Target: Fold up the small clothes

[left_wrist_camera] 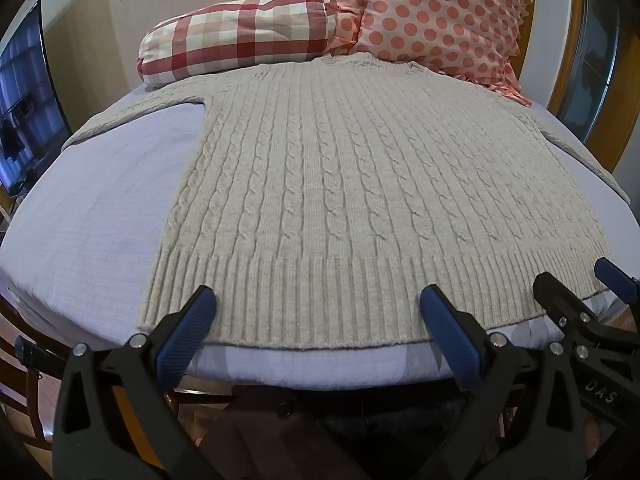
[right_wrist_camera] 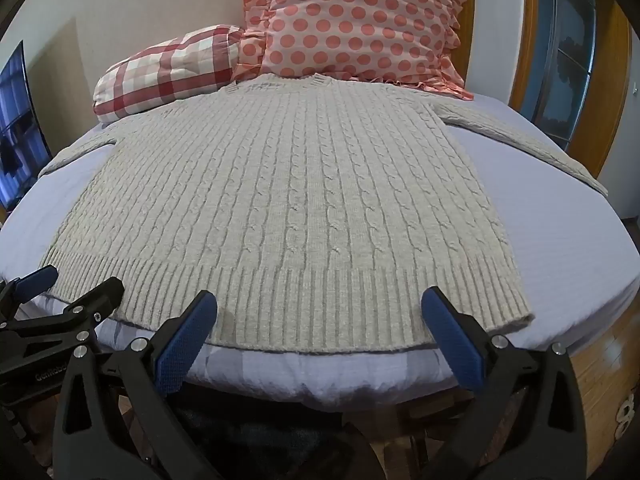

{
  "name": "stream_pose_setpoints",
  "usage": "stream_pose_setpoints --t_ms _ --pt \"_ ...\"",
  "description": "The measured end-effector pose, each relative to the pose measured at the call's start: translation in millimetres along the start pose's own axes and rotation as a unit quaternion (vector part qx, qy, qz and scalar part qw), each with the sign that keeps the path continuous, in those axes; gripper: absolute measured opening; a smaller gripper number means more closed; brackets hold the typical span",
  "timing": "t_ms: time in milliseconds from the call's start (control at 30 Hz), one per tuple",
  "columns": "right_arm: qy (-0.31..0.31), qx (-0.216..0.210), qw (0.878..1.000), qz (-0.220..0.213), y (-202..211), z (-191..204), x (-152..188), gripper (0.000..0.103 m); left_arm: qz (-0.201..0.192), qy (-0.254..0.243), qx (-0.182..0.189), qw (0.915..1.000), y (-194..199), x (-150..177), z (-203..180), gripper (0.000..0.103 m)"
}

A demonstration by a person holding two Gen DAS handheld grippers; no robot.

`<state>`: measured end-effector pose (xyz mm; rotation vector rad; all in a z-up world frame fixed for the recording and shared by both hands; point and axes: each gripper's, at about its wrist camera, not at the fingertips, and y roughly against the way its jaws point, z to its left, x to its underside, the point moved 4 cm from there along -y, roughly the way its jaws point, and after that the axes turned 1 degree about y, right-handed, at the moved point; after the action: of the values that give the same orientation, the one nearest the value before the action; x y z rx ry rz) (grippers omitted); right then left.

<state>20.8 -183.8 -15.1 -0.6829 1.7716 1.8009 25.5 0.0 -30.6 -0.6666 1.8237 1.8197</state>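
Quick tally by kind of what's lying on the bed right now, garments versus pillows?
Garments: 1, the cream cable-knit sweater, spread flat
Pillows: 2, the red checked pillow and the pink polka-dot pillow
Total: 3

Ahead of the left gripper (left_wrist_camera: 318,300) and the right gripper (right_wrist_camera: 320,304), both wide open with nothing between their fingers, the flat sweater (left_wrist_camera: 340,184) leaves the way clear. Bare sheet (left_wrist_camera: 104,200) lies free to either side. Far beyond, the checked pillow (left_wrist_camera: 240,36) and dotted pillow (right_wrist_camera: 360,20) block the way.
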Motion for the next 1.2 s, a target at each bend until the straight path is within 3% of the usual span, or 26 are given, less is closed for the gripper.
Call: stream_pose_setpoints --t_ms 1200 --pt "-0.001 -0.002 1.0 0.003 -0.7 2.2 2.0 0.102 -0.002 0.0 0.0 1.0 0.2 -0.2 0.0 0.101"
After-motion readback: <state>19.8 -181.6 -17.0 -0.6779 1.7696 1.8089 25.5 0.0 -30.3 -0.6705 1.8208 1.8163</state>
